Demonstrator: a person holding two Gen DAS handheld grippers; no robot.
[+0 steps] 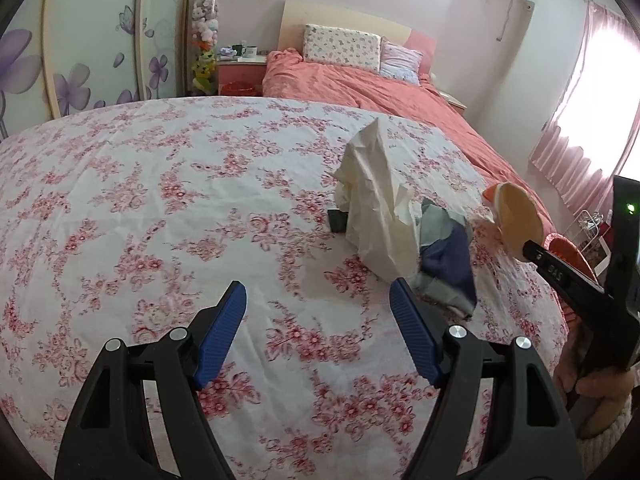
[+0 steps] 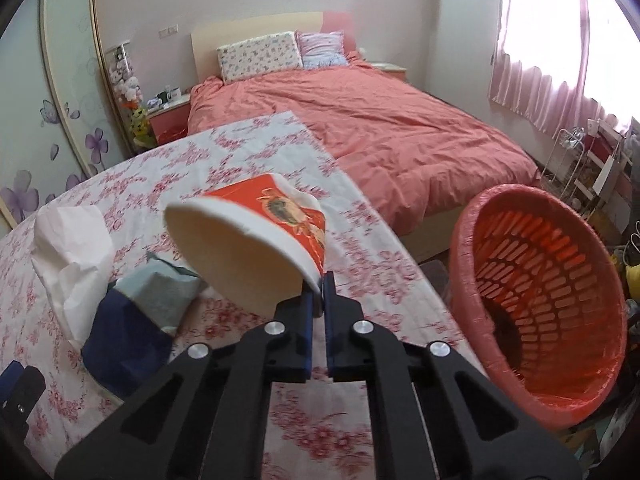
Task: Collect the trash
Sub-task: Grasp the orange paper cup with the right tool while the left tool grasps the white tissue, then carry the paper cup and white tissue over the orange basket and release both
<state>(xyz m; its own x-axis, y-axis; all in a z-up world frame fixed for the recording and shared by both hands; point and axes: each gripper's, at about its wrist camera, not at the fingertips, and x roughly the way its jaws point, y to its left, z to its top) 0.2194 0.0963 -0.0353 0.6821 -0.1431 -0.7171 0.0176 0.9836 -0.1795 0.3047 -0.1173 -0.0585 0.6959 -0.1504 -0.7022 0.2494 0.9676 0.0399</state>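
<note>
Right hand-held gripper (image 2: 319,294) pinching paper cup (image 2: 248,240) rim; left hand-held gripper (image 1: 318,316) spread above tablecloth (image 1: 160,184).

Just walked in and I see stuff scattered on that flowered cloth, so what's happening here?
A person is tidying up with a hand-held gripper in each hand. The right gripper is shut on the rim of a red paper cup, held tilted above the floral tablecloth, with the red basket off to the right. The left gripper hangs open and empty near the crumpled white paper and a blue-grey wrapper, both on the cloth.
</note>
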